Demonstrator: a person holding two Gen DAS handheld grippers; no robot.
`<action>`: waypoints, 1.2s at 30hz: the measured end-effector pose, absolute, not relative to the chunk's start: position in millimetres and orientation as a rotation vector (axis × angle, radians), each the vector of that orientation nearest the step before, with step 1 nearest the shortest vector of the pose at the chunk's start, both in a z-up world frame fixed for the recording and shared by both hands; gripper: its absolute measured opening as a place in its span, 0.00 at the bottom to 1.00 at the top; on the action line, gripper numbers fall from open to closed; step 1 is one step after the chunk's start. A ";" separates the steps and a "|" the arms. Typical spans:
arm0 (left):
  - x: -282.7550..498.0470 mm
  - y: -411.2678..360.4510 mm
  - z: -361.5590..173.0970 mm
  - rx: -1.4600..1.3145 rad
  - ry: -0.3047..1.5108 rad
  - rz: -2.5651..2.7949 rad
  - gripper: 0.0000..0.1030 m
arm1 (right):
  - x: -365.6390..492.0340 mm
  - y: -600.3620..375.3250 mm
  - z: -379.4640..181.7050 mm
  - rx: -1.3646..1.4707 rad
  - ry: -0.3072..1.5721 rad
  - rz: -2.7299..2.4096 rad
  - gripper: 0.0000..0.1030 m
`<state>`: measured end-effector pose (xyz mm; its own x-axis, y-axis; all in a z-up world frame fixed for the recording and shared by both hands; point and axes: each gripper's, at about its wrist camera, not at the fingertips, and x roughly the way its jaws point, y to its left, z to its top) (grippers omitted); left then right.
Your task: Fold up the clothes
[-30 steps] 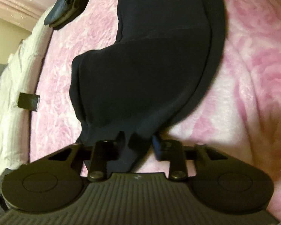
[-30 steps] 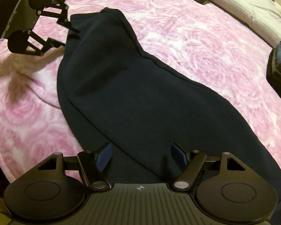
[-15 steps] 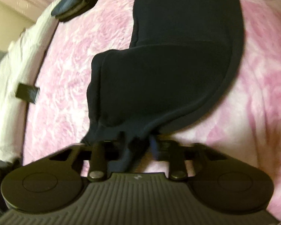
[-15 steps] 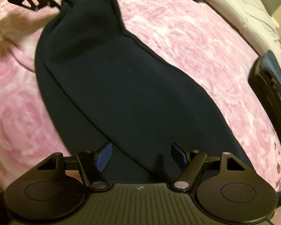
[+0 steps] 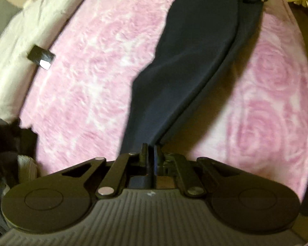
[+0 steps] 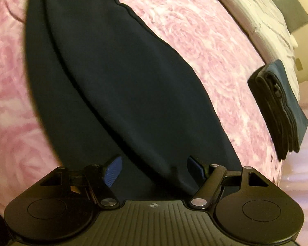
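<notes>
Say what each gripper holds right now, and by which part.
The left gripper is shut on the dark navy garment, pinching its narrow end. The right gripper hangs open over the garment's other end, gripping nothing.

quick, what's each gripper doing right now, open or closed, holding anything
Left gripper: closed, pinching the end of the long dark navy garment.
Right gripper: open above that garment, gripping nothing.
</notes>
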<state>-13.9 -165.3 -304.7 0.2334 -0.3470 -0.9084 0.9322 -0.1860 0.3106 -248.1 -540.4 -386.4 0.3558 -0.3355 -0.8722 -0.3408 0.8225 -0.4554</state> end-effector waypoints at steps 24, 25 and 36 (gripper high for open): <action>135.8 -214.7 -259.8 0.903 0.782 -0.898 0.01 | -47.0 -629.0 -301.9 -0.715 0.929 -0.016 0.03; 145.2 -217.5 -263.3 0.886 0.790 -0.861 0.03 | -36.6 -633.4 -307.0 -0.697 0.936 -0.034 0.04; 51.6 -138.8 -319.9 1.090 0.824 -1.069 0.33 | -153.9 -568.5 -306.9 -0.346 1.039 -0.016 0.81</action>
<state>51.6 -138.8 -319.9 0.2957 -0.2608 -0.9190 0.9551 0.0990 0.2792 -153.9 -568.5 -306.9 0.5122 -0.1754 -0.8408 -0.1495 0.9458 -0.2884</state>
